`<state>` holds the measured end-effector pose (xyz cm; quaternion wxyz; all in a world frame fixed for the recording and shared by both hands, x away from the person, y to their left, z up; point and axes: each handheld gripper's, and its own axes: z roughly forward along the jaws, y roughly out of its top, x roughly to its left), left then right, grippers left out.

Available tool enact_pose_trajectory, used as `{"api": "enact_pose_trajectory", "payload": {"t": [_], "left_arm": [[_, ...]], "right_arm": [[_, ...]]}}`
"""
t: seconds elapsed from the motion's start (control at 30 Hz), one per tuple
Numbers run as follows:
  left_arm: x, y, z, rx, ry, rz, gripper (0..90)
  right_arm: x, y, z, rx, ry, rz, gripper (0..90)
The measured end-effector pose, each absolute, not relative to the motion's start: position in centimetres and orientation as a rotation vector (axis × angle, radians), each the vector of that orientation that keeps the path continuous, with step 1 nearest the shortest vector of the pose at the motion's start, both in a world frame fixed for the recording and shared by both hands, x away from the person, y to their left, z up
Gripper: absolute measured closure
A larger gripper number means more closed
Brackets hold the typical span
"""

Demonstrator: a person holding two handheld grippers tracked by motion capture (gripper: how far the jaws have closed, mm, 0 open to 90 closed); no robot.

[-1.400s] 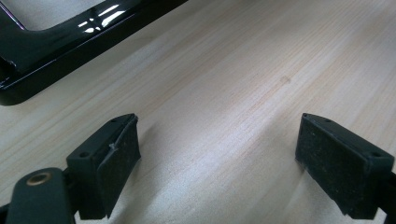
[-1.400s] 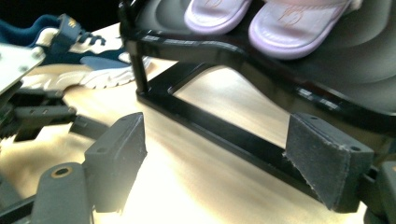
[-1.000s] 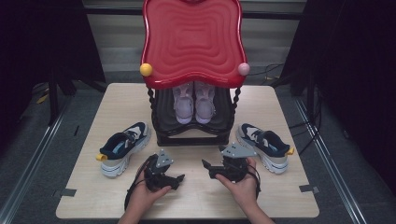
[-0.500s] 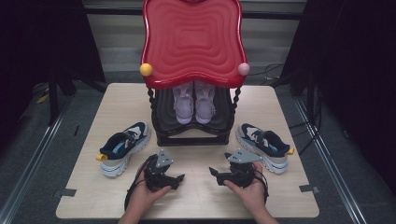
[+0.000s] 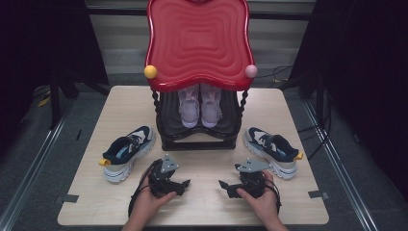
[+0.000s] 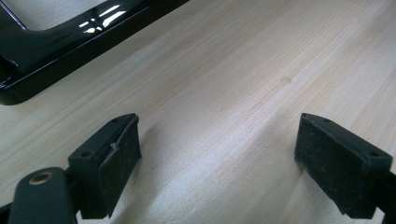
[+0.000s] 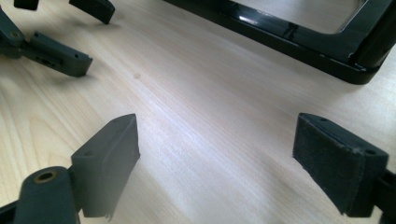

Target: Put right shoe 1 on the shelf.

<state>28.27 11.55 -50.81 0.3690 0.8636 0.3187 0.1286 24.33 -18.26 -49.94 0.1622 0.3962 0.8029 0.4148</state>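
Note:
My left gripper (image 5: 184, 183) rests low on the wooden table (image 5: 120, 101) near its front edge, held by a hand, pointing right. In the left gripper view its jaws (image 6: 219, 140) stand open over bare wood. My right gripper (image 5: 225, 186) lies opposite, pointing left. Its jaws (image 7: 219, 140) have just been opening and hold nothing. A navy-and-white sneaker (image 5: 126, 151) lies to the left. Its mate (image 5: 272, 150) lies to the right. A pale pink pair of shoes (image 5: 198, 107) sits on the lower shelf of the black rack (image 5: 197, 143).
The rack carries a wavy red top (image 5: 198, 43) with a yellow knob (image 5: 150, 72) and a pink knob (image 5: 251, 71). Its black base frame (image 6: 60, 42) lies just beyond both grippers. The left gripper's jaw tips (image 7: 60, 56) appear in the right gripper view.
The right gripper has come down and back toward the table's front edge, and its jaws stand a little wider. The left gripper has stayed put.

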Motion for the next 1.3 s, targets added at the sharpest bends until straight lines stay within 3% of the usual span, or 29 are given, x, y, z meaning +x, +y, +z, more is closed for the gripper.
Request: {"api": "enact_pose_trajectory", "payload": {"t": [1.3], "left_arm": [[28.3, 11.6, -50.8, 2.216, 0.821, 0.327, 14.2]], "right_arm": [[24.6, -18.1, -51.0, 1.084, 2.413, 1.048, 13.0]]}}
